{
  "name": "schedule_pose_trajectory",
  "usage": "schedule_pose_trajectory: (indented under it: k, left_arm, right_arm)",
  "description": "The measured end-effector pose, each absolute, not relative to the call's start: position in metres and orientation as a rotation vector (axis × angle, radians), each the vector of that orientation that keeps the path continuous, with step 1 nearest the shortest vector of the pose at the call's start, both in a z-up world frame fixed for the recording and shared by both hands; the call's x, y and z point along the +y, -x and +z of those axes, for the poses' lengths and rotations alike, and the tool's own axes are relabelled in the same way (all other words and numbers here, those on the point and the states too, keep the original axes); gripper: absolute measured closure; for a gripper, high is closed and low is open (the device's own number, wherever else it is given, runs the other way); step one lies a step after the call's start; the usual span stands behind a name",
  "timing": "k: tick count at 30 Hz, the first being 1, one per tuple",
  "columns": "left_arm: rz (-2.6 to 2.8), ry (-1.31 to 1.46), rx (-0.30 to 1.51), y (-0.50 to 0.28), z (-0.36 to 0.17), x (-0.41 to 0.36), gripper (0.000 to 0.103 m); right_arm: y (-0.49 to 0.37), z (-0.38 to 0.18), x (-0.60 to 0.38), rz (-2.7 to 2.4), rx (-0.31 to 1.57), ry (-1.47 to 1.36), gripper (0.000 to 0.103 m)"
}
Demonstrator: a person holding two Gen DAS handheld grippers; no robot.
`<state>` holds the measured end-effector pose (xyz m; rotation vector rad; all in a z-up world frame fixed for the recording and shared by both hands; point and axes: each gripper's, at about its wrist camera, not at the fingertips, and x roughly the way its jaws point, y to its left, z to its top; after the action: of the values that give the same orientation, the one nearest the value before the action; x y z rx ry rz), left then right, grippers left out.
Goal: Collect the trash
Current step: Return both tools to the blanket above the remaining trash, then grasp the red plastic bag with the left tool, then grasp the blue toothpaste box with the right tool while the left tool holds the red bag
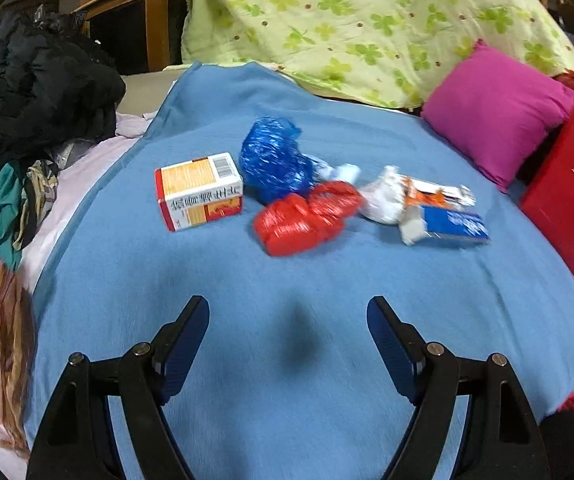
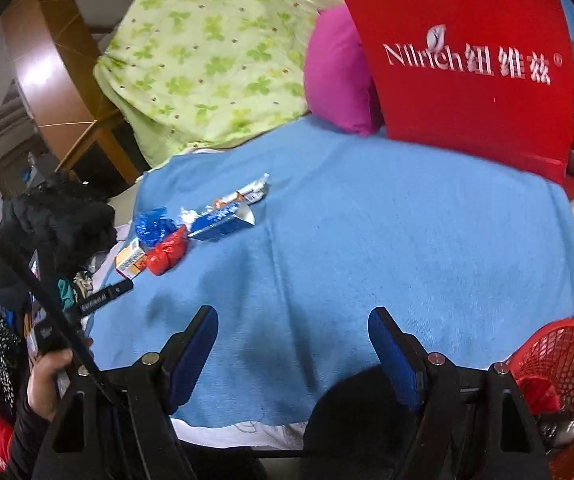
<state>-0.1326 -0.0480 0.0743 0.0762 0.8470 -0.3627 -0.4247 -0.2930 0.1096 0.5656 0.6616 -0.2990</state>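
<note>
Blue blanket [image 1: 287, 300] spread over a bed, carrying a cluster of trash near its middle.

- Small carton [image 1: 199, 190], white, orange and red: lies on its side at the left end of the cluster, long axis running left to right in the left wrist view, barcode end toward the blue wrapper.
- Crumpled blue foil wrapper [image 1: 273, 160]: just right of the carton, touching the red one.
- Crumpled red foil wrapper [image 1: 307, 216]: in front of the blue one, long axis slanting up toward the right.
- White and orange wrapper [image 1: 411, 194]: right of the red wrapper, long axis roughly left to right.
- Flattened blue box [image 1: 453, 226]: just in front of that wrapper, parallel to it, its open end toward the red wrapper.

Left gripper [image 1: 287, 308]: fingers spread, nothing between them, above bare blanket short of the cluster.
Right gripper [image 2: 293, 320]: fingers spread, empty, well apart from the trash.

Red mesh basket [image 2: 567, 356]: at the bed's edge, lower right in the right wrist view, with red scraps inside.

Pink cushion [image 1: 499, 112] and red paper bag [image 2: 467, 60]: at the far right of the blanket.
</note>
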Motion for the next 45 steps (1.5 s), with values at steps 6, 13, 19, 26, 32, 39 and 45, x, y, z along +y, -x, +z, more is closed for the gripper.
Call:
schedule_pose_trajectory:
  k: [6, 13, 19, 26, 32, 39, 45]
  left_arm:
    - [-0.382, -0.123, 0.881, 0.082, 0.064, -0.08, 0.022]
    - [-0.351, -0.197, 0.913, 0.041, 0.045, -0.113, 0.022]
    - [-0.396, -0.159, 1.034, 0.024, 0.018, -0.114, 0.051]
    - [-0.397, -0.118, 0.974, 0.054, 0.034, -0.094, 0.059]
    - [-0.361, -0.059, 0.864, 0.107, 0.063, -0.058, 0.059]
    - [-0.257, 0.02, 0.783, 0.123, 0.065, -0.006, 0.059]
    - [-0.221, 0.067, 0.765, 0.11, 0.059, 0.002, 0.059]
  right_arm:
    - [0.407, 0.1, -0.299, -0.287, 0.694, -0.565, 0.023]
    - [0.392, 0.091, -0.313, -0.297, 0.717, -0.569, 0.023]
    - [0.382, 0.084, -0.316, -0.299, 0.734, -0.58, 0.023]
    - [0.383, 0.091, -0.308, -0.305, 0.726, -0.555, 0.023]
    - [0.363, 0.099, -0.299, -0.27, 0.727, -0.513, 0.023]
    - [0.297, 0.114, -0.279, -0.187, 0.729, -0.427, 0.023]
    - [0.212, 0.122, -0.274, -0.188, 0.728, -0.367, 0.023]
